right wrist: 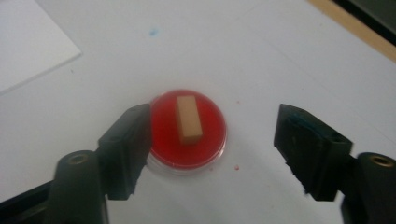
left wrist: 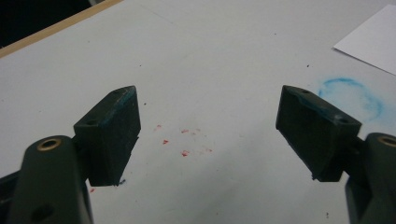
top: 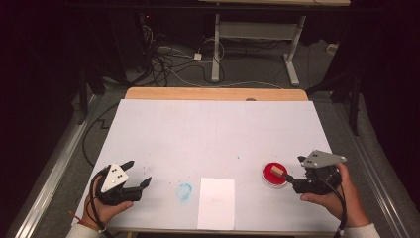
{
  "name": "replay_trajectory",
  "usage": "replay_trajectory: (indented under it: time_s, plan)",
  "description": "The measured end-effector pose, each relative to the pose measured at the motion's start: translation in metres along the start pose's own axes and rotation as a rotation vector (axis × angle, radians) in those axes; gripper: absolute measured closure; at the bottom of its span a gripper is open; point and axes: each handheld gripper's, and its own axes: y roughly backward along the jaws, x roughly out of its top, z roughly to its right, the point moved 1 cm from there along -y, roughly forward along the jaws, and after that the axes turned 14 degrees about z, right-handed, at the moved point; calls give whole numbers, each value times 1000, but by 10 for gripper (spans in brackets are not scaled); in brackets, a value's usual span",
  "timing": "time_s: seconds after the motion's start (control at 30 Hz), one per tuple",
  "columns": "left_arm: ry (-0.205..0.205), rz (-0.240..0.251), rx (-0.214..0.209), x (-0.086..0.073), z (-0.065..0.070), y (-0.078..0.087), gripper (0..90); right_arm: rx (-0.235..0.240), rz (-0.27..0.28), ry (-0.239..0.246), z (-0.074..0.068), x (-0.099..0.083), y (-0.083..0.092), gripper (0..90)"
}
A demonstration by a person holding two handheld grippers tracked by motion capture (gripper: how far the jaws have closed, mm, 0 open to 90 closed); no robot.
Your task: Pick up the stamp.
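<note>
My right gripper [right wrist: 212, 149] hangs just near of the red dish [right wrist: 187, 130] at the right of the sheet [top: 198, 129], jaws apart with nothing between them, and the small tan block [right wrist: 188, 119] stands in the middle of the red. To take it cleanly I'd line the pads [right wrist: 130, 140] up on the block's long sides, come down until they bracket it above the dish rim, then close gently so it doesn't skid in the ink. My left gripper [top: 133, 176] rests wide open at the near left, holding nothing
</note>
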Motion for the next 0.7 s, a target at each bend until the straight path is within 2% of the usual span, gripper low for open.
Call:
replay_trajectory:
  time_s: [0.07,0.13,0.27,0.3,0.33,0.37,0.4,0.47,0.5,0.53,0.7]
  plan:
    - [3,-2,1,-1,0,-1,203,30,-52,7,1,3,-7,328]
    - [8,-5,-1,-1,-1,-1,193,37,-96,24,3,8,-14,326]
    - [-6,-13,2,-1,0,-1,194,90,-174,29,9,15,-29,349]
    - [-3,-12,0,-1,0,-1,195,119,-216,46,9,19,-35,367]
    - [-6,-12,0,-1,0,-1,195,119,-216,46,9,19,-35,367]
    - [-7,-11,0,-1,0,-1,195,118,-261,61,8,23,-42,381]
    - [-3,-12,-1,-1,-1,-1,195,118,-261,61,8,23,-42,381]
    - [-6,-17,-2,-1,-1,-1,196,130,-299,85,8,26,-49,422]
    - [-6,-17,-4,-1,-1,-1,196,140,-322,76,7,26,-52,442]
    - [-9,-20,0,-1,-1,-1,196,174,-360,90,5,27,-58,516]
    - [-4,-17,-1,-1,-2,1,199,202,-391,103,2,29,-66,570]
